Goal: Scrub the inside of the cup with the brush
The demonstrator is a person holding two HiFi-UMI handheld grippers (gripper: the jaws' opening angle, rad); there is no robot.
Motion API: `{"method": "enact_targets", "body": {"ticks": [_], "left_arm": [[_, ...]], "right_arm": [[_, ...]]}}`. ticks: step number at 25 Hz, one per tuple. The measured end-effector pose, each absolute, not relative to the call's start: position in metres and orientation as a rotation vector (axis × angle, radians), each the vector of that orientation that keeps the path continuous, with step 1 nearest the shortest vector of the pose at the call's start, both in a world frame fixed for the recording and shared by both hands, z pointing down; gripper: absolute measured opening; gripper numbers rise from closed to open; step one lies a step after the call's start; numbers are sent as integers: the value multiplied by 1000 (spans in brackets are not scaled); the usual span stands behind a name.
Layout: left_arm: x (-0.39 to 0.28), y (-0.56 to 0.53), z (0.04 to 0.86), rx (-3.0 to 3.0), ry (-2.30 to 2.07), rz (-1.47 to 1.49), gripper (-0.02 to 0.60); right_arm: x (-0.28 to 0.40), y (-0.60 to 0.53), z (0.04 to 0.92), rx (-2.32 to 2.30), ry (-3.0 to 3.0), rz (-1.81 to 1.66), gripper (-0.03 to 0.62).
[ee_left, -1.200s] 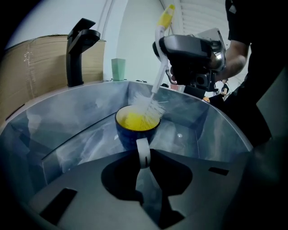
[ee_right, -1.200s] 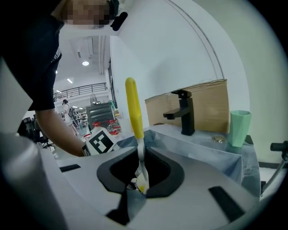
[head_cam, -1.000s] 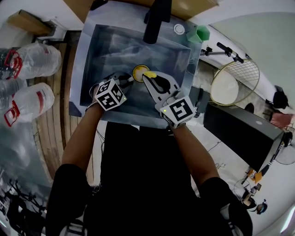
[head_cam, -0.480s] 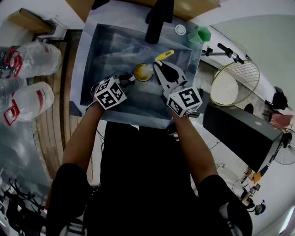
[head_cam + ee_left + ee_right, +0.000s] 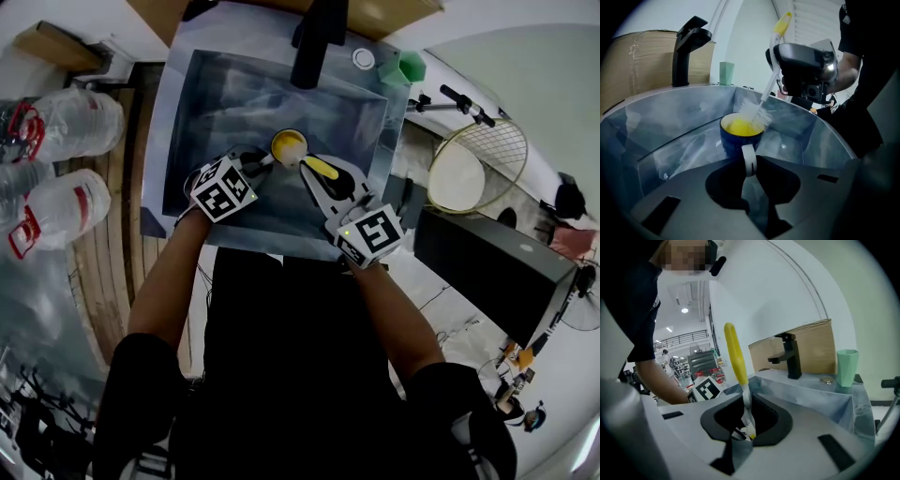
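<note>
**A:** Where is the cup, and is anything holding it?

**B:** The blue cup (image 5: 740, 133) stands upright on the floor of the steel sink (image 5: 661, 140), in front of the black faucet (image 5: 689, 47). The left gripper (image 5: 749, 164) is clenched on the cup's white loop handle, which pins it in place.

**A:** And the brush?

**B:** The right gripper (image 5: 745, 420) is closed on the brush (image 5: 735, 350), gripping the pale stem just below the yellow grip. The bristle head leans over the far side of the rim. It is partly in the mouth, not deep.

**A:** How would you scrub it well?

**B:** I'd bring the stem nearer upright so the bristles reach the bottom. Then I'd sweep round the wall in circles with a light, even push. The handle is a narrow thing to hold, and a hard sideways shove could twist the cup in those jaws, so the left grip has to hold firm.

**A:** What are the surfaces like?

**B:** The cup looks glazed and glossy — dark blue outside, bright yellow inside, with a round, straight wall. The bristles are fine and white, and they splay where they meet the rim. The sink is dull, smooth metal with sloping walls, and I'd guess it is slick.
</note>
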State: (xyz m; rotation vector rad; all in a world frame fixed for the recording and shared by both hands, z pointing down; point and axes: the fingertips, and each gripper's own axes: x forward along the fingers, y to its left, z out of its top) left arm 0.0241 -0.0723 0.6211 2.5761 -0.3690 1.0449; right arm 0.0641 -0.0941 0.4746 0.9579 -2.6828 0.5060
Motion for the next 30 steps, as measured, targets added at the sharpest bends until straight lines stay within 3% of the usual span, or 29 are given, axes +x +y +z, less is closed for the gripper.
{"method": "enact_targets", "body": {"ticks": [7, 13, 18, 30], "left_arm": [[24, -71, 621, 2593, -349, 1089, 75], [24, -70, 621, 2589, -361, 1082, 75], [23, -72, 621, 2567, -382, 1054, 75], [22, -70, 621, 2568, -366, 1070, 75]], "right_arm": [[40, -123, 473, 949, -2695, 448, 55], [70, -154, 484, 1097, -2653, 521, 48], [97, -138, 488, 1151, -2644, 583, 49], [90, -107, 436, 1084, -2723, 498, 48]]}}
